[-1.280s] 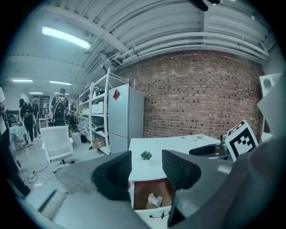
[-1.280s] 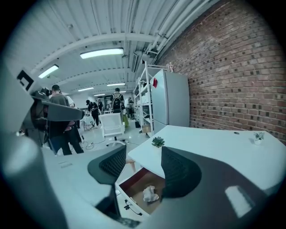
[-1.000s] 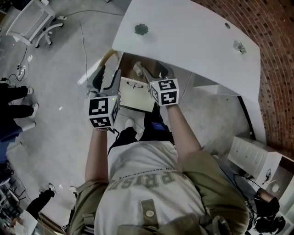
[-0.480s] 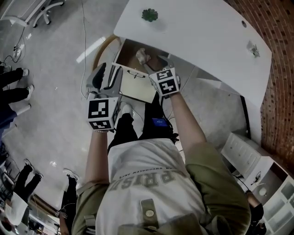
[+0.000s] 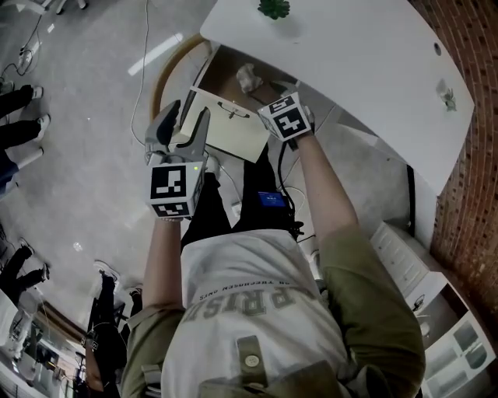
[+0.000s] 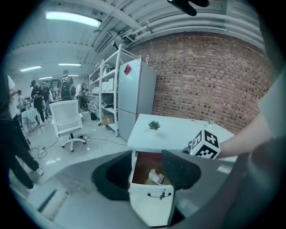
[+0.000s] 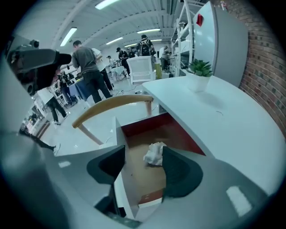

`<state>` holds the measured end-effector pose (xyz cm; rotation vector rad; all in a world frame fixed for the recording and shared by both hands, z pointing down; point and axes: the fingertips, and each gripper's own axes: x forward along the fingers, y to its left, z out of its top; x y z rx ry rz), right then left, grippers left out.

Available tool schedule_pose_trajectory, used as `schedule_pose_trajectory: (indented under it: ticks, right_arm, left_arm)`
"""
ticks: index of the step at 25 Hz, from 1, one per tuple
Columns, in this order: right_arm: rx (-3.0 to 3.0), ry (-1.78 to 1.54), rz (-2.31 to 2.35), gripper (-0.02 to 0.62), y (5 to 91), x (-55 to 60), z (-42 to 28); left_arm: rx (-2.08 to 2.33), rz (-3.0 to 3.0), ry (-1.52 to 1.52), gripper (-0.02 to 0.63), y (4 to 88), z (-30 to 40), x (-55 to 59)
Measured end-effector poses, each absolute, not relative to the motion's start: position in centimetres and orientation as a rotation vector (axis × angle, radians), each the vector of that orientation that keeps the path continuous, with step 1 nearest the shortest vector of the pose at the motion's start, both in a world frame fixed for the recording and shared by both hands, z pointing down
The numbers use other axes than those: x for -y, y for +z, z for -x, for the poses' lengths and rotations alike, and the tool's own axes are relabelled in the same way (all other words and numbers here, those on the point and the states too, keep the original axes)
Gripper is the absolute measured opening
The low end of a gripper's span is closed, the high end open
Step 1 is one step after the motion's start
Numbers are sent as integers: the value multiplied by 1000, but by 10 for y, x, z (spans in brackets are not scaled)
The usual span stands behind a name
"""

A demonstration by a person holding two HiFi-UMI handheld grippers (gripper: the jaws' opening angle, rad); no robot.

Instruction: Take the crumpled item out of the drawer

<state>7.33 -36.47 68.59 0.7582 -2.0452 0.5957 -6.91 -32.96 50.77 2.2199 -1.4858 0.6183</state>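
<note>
At the left of the head view, the left claw (image 5: 184, 128) is held out in front of the open drawer (image 5: 230, 134), level with its white front panel. Its own view shows the jaws spread wide with nothing gripped, and the drawer front and brown drawer floor show through the gap. Beside the drawer's left edge curves the wooden chair back (image 5: 166, 74).

The drawer is pulled out from under the white table (image 5: 366, 62). The crumpled paper wad (image 5: 247, 76) lies on the drawer floor toward the back, close under the table edge and apart from both claws.

To the right, the right claw (image 7: 143, 156) is over the drawer's right side, and its marker cube (image 5: 286, 116) sits above the front right corner. Its jaws are also wide apart and hold nothing. The wad (image 7: 154, 153) appears beyond them, close to the right-hand jaw's tip.

A small potted plant (image 5: 274, 8) stands on the table's far edge, and a brick wall (image 5: 467, 194) runs along the right.
</note>
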Motion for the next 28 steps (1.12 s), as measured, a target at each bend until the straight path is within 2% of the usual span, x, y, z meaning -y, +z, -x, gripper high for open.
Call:
schedule_pose_trajectory:
  ticks: [28]
  right_arm:
    - [1898,491,-447,282,780,375,-52]
  left_arm:
    - [1459,-2172,618,224,557,64,352]
